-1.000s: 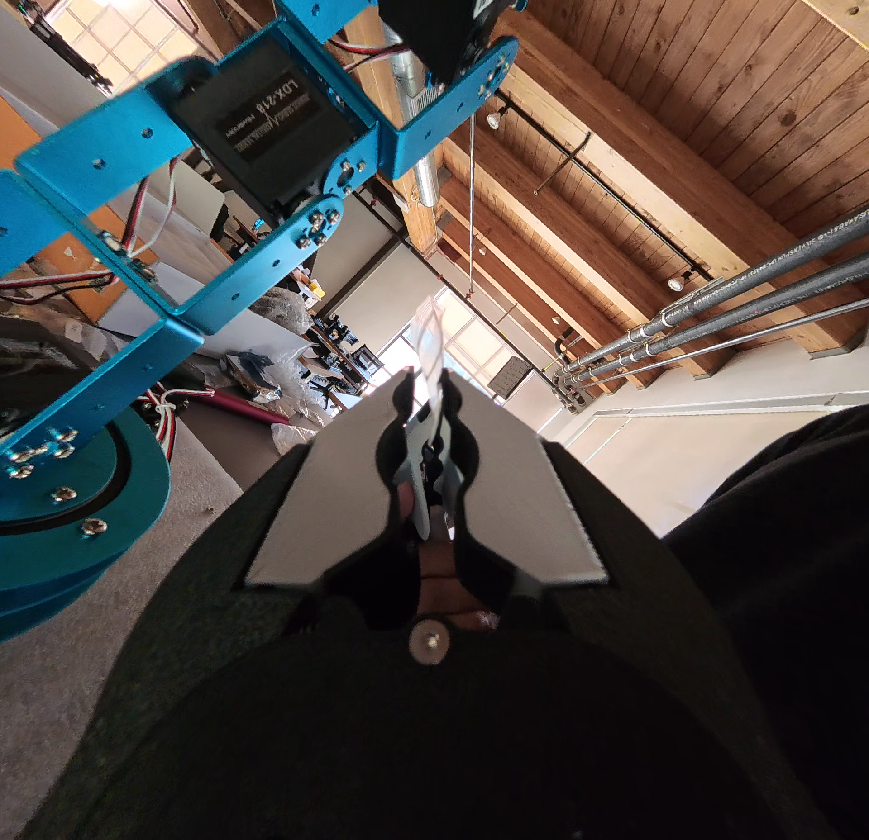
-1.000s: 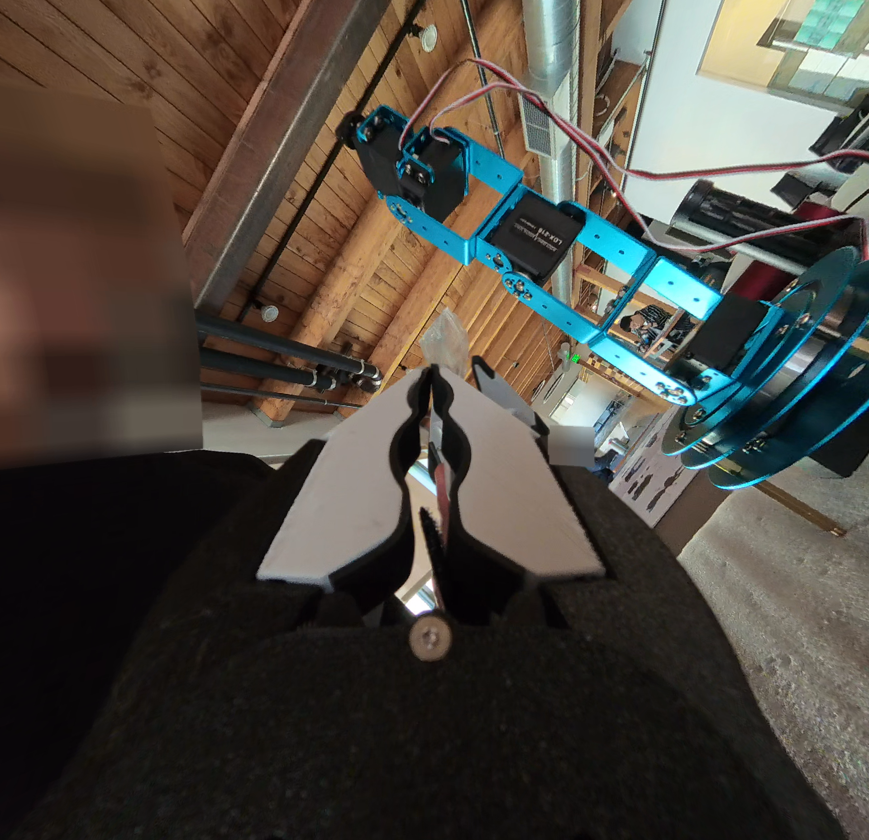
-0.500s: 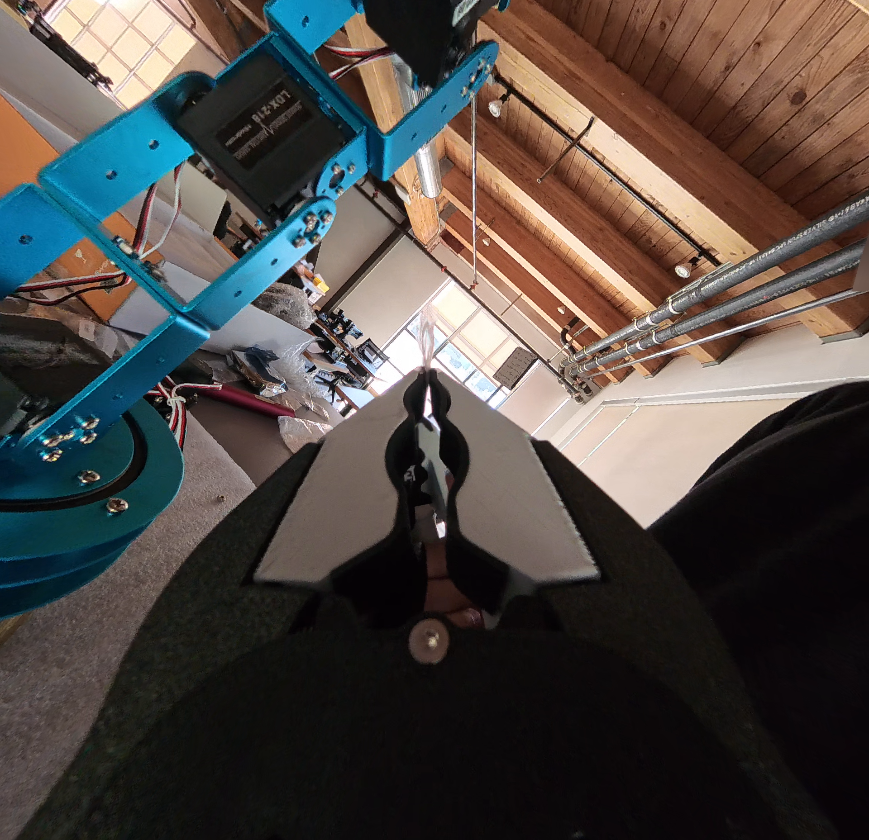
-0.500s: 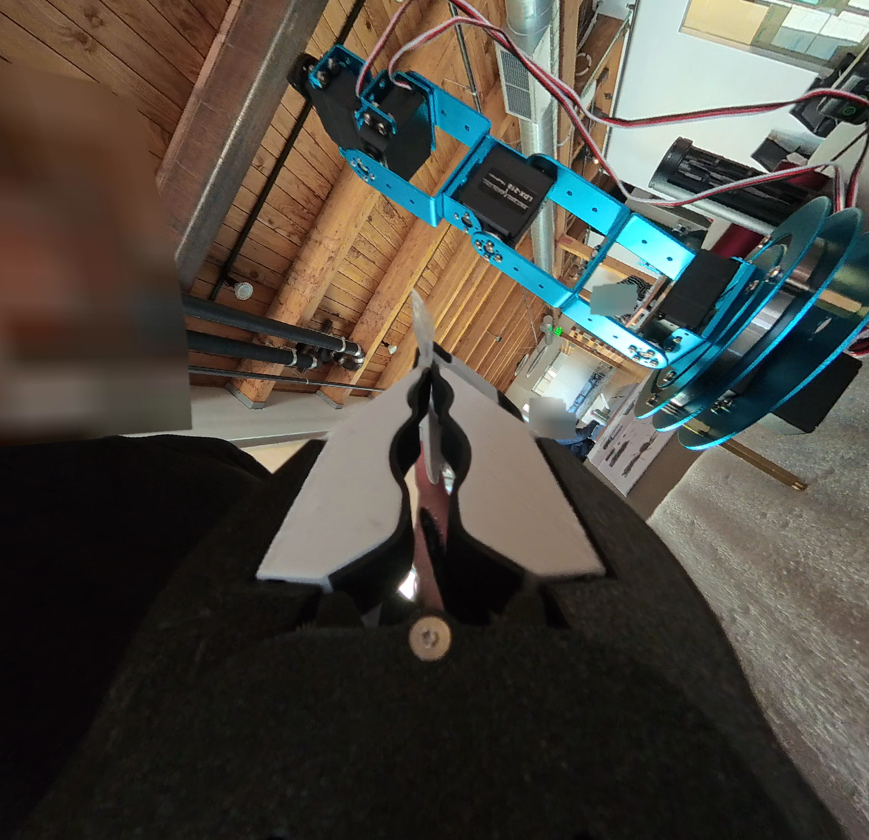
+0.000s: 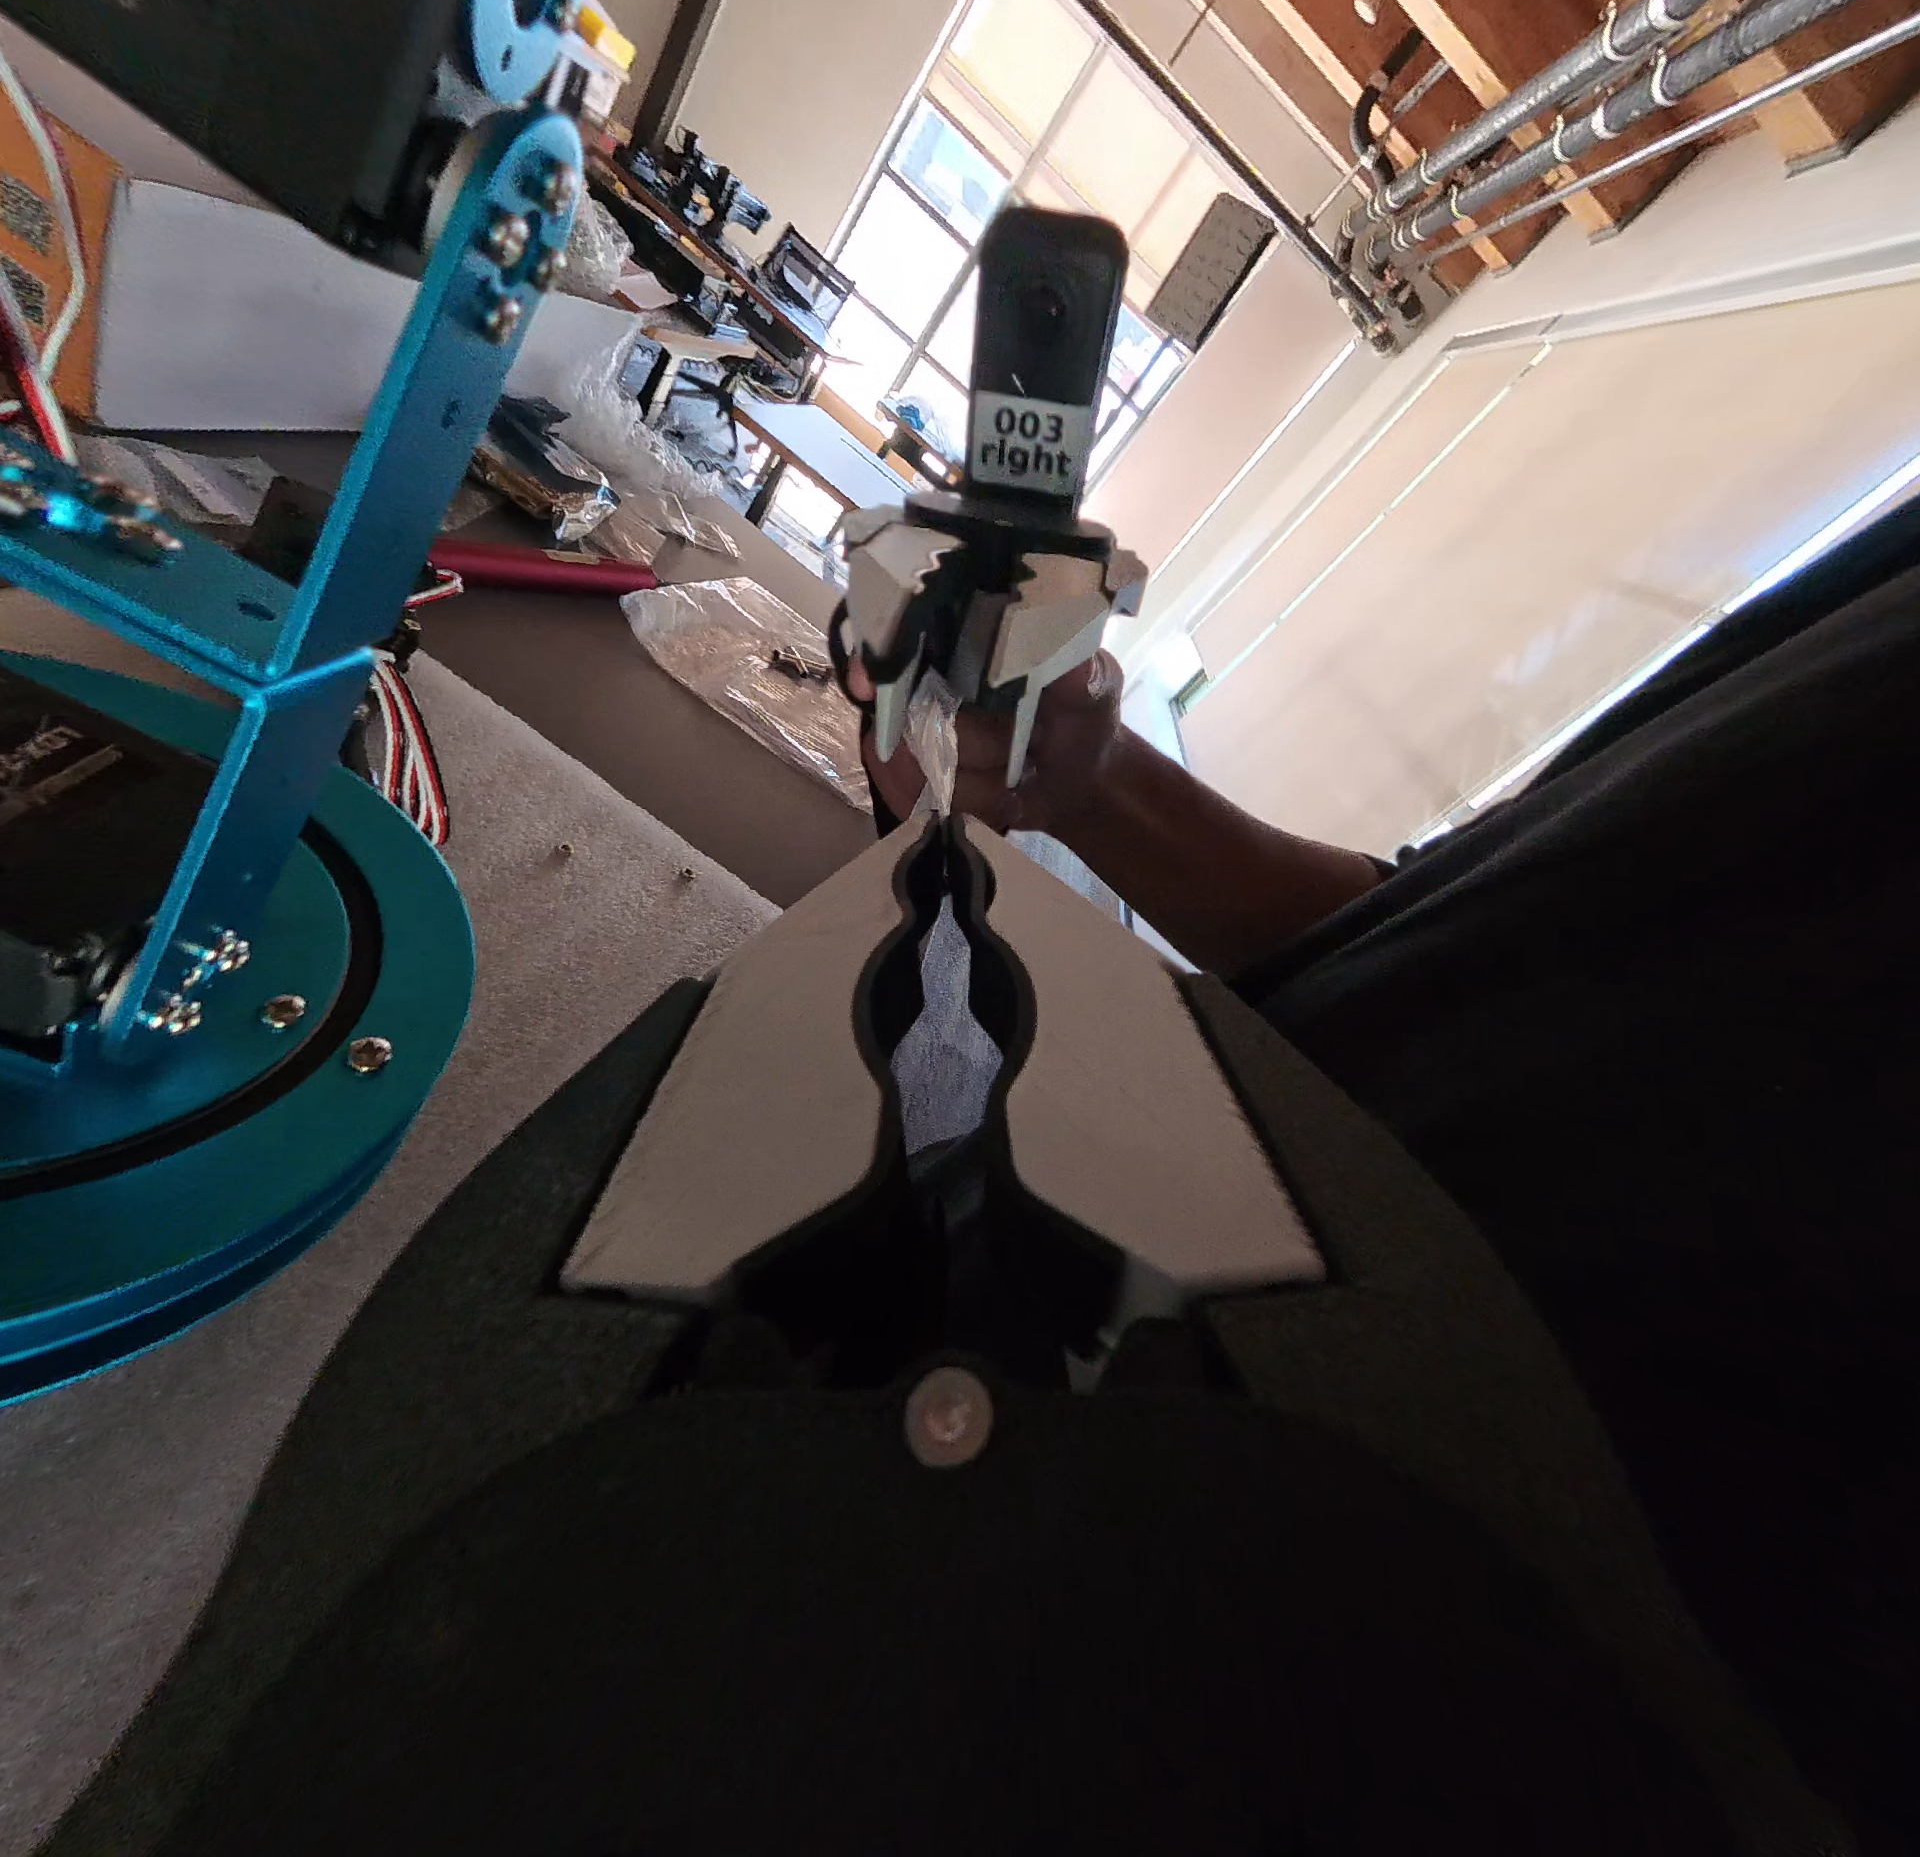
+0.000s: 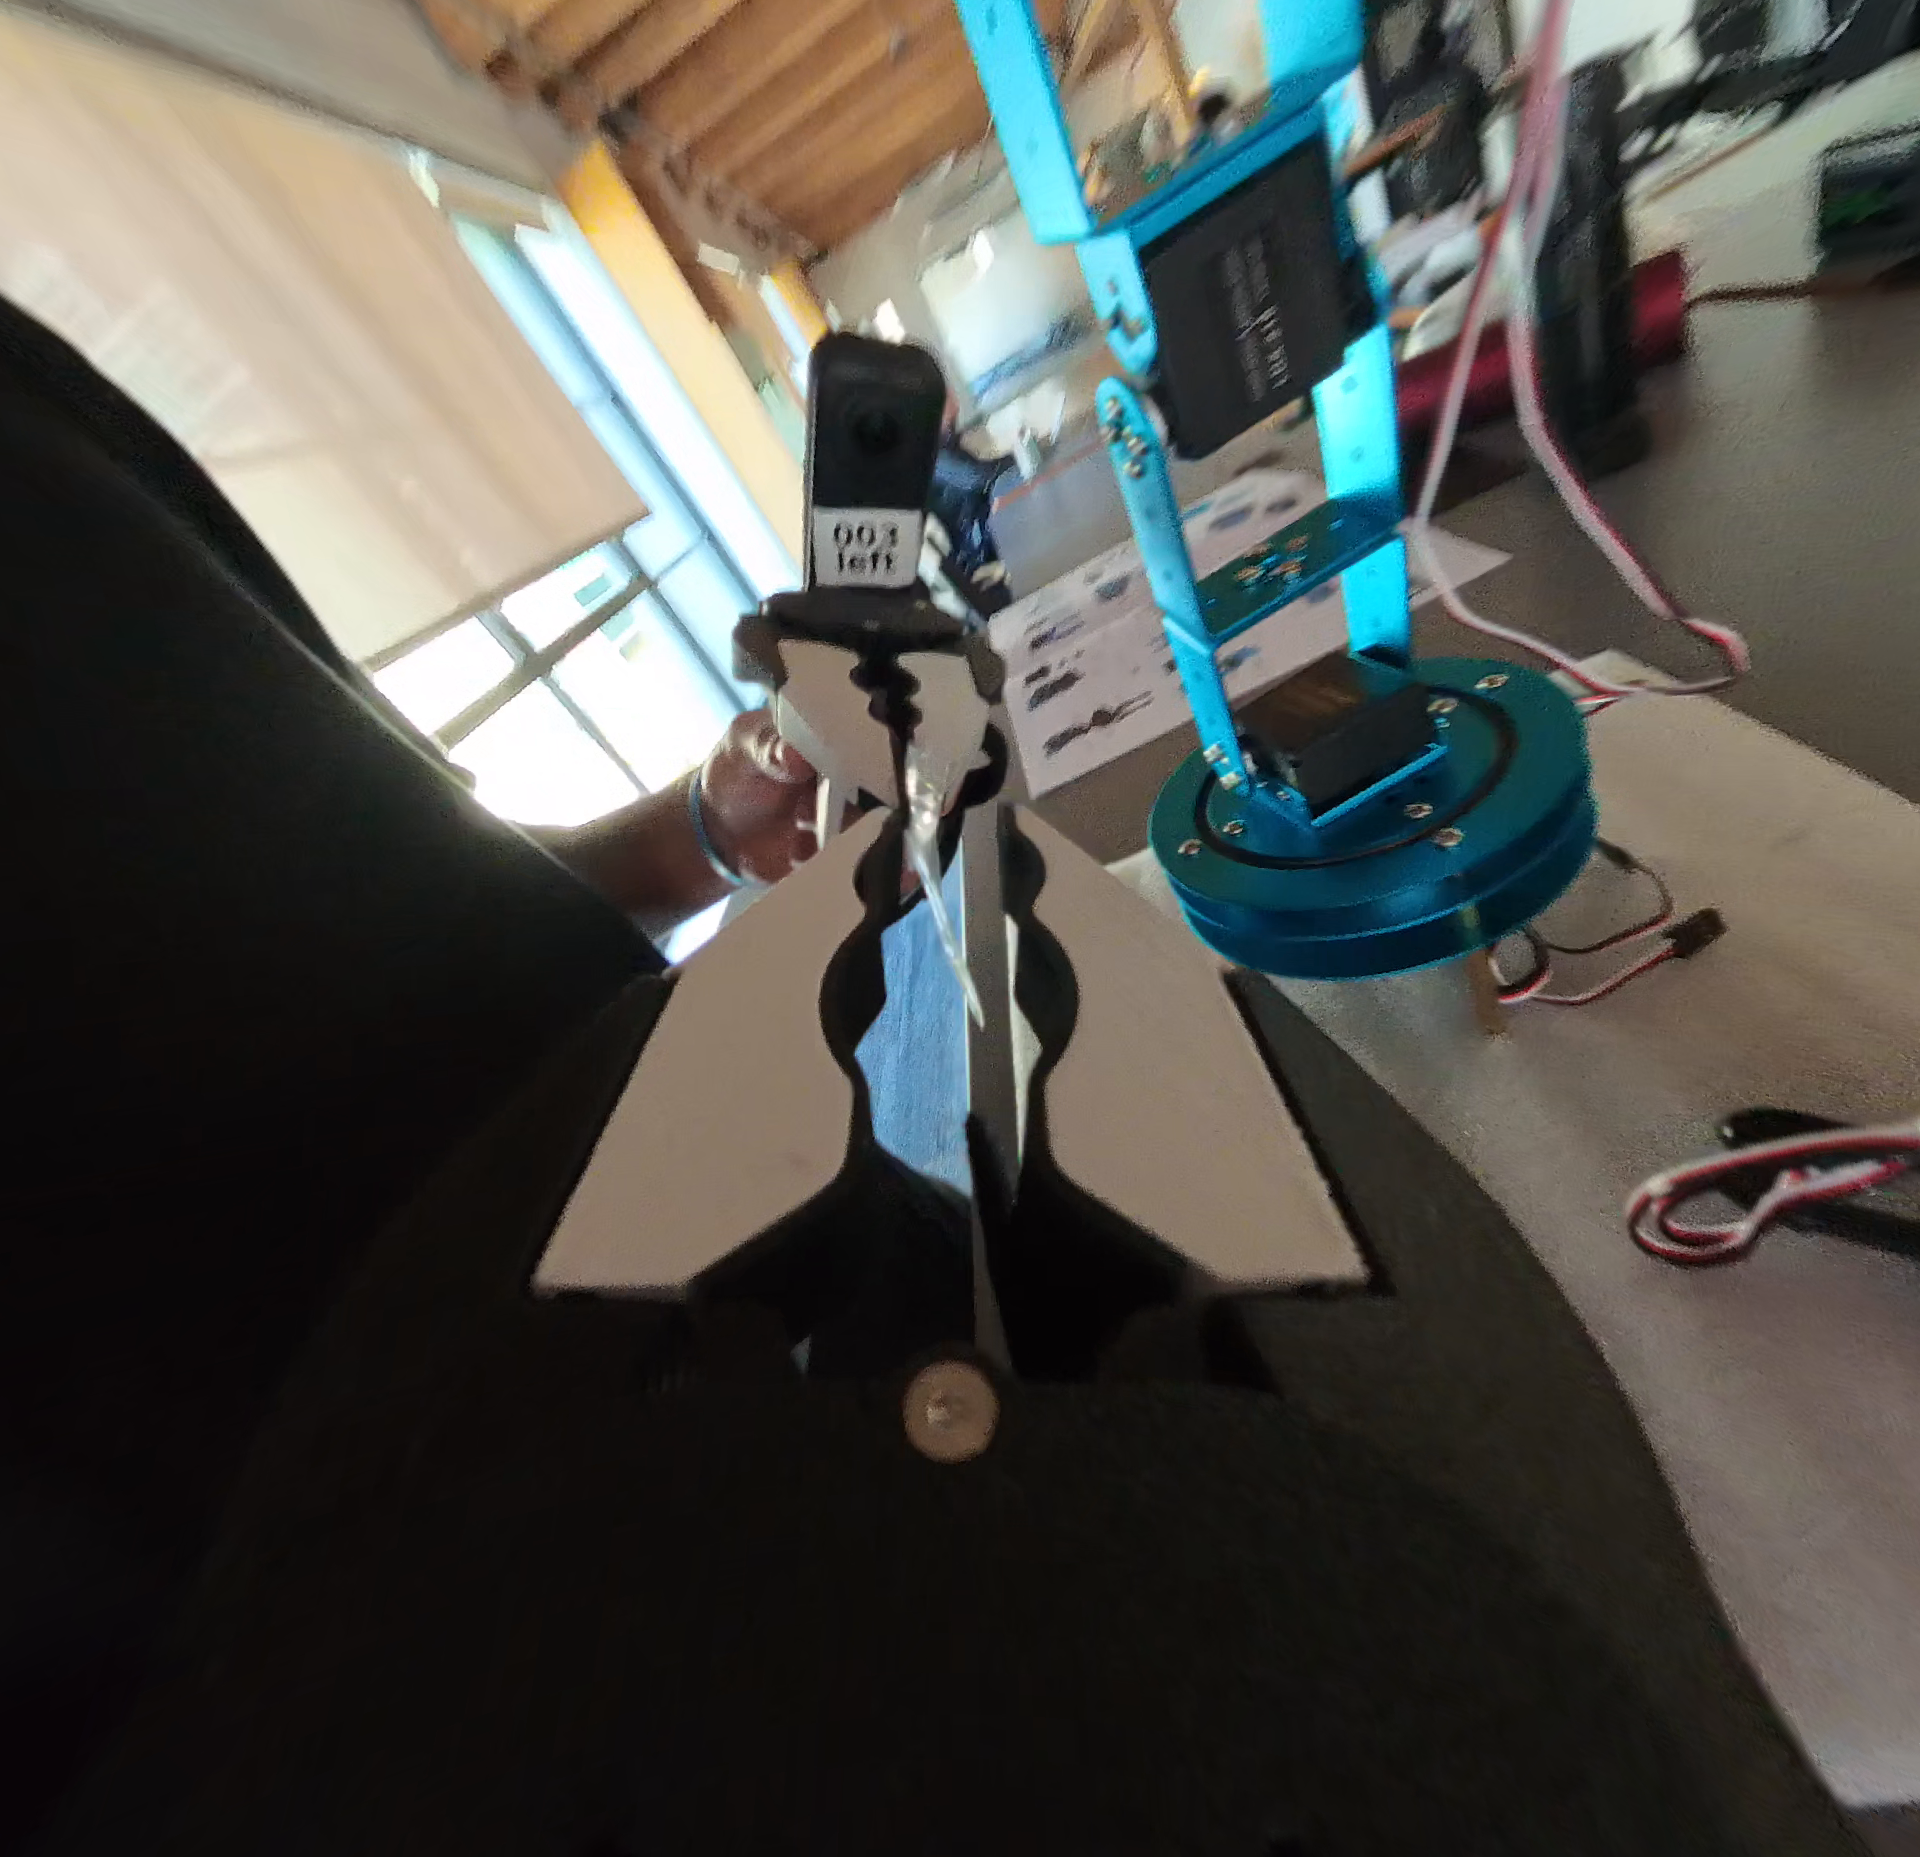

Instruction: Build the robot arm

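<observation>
- Two claws face each other tip to tip above a grey desk (image 5: 582, 914), and both pinch one small clear plastic bag (image 5: 935, 758) stretched between them.
- Left claw (image 5: 948, 828): fingers pressed nearly together on one edge of the bag, whose crinkled film also shows in the slot behind the tips.
- Right claw (image 6: 940, 836): fingers narrowed on the other edge; a thin strip of film runs back between them. That view is blurred, so finer detail is lost.
- Seen from the left wrist view, the right claw (image 5: 951, 737) sits at 12 o'clock of the left tips, with a black camera (image 5: 1049, 321) above it and a hand (image 5: 1049, 747) gripping it from behind.
- Seen from the right wrist view, the left claw (image 6: 904, 768) is at 12 o'clock, also with a black camera (image 6: 873, 436) on top.
- A blue metal robot arm (image 6: 1247, 353) stands on a round blue base (image 6: 1371, 872) at 2 o'clock of the right claw, red-and-white wires (image 6: 1766, 1194) lying loose nearby.
- Clear plastic packaging (image 5: 727, 644) lies on the desk at 11 o'clock of the left claw.
</observation>
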Action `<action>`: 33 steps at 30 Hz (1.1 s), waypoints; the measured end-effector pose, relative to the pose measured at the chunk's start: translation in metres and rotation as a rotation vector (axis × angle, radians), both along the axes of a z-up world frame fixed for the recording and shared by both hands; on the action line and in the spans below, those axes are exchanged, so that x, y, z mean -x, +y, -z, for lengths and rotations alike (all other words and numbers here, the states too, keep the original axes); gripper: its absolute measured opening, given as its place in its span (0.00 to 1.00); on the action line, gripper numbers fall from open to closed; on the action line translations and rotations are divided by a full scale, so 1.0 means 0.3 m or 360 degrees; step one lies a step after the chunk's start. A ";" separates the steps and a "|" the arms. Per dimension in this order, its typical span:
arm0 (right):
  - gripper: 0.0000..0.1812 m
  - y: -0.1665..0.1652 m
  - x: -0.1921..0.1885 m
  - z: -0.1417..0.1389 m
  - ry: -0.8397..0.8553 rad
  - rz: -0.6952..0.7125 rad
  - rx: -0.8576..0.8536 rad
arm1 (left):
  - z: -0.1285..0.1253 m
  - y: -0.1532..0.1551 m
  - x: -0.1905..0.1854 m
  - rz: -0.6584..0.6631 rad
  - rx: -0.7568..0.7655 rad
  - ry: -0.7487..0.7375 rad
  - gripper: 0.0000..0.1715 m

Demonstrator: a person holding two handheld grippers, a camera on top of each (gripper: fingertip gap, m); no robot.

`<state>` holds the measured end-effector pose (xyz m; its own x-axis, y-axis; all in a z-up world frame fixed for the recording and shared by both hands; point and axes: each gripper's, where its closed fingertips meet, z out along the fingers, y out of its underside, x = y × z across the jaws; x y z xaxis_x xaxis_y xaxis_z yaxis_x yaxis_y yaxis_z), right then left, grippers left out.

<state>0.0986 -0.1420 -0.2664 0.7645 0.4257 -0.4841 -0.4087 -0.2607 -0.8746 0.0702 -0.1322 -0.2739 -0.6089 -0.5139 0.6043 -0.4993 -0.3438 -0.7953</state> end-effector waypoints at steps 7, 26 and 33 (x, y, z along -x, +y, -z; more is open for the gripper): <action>0.06 0.044 0.086 0.013 -0.0071 -0.0179 0.0082 | -0.011 -0.025 -0.010 0.0063 -0.0058 -0.0019 0.00; 0.00 0.033 0.100 -0.015 -0.0059 -0.0172 -0.0019 | -0.035 -0.031 0.012 0.0126 -0.0020 -0.0123 0.00; 0.00 -0.005 0.091 0.004 -0.0067 -0.0142 0.0003 | -0.018 -0.065 0.008 0.0084 -0.0109 -0.0171 0.00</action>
<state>0.0712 -0.1436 -0.2678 0.7433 0.4921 -0.4532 -0.3467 -0.2959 -0.8901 0.0678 -0.1517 -0.2685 -0.6955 -0.5171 0.4988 -0.4260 -0.2623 -0.8659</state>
